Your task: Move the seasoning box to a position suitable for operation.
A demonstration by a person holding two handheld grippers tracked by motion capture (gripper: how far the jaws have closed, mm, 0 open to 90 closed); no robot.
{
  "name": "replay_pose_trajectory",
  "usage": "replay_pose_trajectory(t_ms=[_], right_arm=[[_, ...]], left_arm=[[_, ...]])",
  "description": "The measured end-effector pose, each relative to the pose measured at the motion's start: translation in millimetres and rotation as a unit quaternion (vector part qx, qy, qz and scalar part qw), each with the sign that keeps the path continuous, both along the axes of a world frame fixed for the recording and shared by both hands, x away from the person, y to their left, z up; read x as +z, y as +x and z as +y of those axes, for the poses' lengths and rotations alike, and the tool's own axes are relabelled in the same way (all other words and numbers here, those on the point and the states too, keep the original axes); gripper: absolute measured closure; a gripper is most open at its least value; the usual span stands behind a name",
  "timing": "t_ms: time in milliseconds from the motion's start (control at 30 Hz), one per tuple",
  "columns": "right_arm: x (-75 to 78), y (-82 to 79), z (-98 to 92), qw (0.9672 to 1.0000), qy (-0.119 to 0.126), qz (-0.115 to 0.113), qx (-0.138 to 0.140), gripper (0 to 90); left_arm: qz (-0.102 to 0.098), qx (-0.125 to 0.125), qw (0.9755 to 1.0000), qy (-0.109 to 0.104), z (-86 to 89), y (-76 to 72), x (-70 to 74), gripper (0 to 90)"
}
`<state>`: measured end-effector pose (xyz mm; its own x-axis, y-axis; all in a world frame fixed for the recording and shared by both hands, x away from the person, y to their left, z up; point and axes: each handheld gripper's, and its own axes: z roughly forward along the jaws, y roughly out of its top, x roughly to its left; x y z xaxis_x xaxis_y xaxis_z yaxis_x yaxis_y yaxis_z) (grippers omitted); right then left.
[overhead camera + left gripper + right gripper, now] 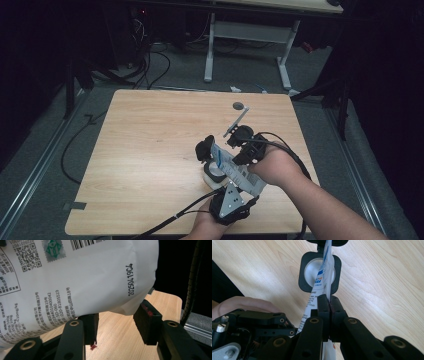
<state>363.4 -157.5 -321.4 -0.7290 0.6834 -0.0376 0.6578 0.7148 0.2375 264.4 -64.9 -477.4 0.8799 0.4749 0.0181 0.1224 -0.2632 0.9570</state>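
A white pouch (231, 167) with blue print and a barcode hangs tilted between both grippers over the wooden table (145, 150). My right gripper (329, 298) is shut on the pouch's thin edge (320, 282), its jaws pressed together. The pouch's end sits over a small container with a black square rim (303, 280) and a pale round inside; in the high view this white container (210, 177) stands under the pouch. My left gripper (116, 315) holds the pouch's bulging lower corner (75, 277) between half-wide jaws, and both pads (147, 322) touch it.
A dark flipped-up lid (204, 149) stands at the container's far side. A grey round disc (239, 106) lies near the table's back edge. Beyond the table stands a white desk frame (210, 50), and cables (70, 150) lie on the floor at the left.
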Motion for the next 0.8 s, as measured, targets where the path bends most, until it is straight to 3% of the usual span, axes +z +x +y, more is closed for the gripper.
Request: replay_pose_trajectory(t_ms=[800], right_arm=[[-0.6, 3.9, 4.1, 1.0000, -0.003, -0.004, 0.003, 89.4]], left_arm=[[0.002, 0.003, 1.0000, -0.004, 2.0, 1.0, 2.5, 56.7]])
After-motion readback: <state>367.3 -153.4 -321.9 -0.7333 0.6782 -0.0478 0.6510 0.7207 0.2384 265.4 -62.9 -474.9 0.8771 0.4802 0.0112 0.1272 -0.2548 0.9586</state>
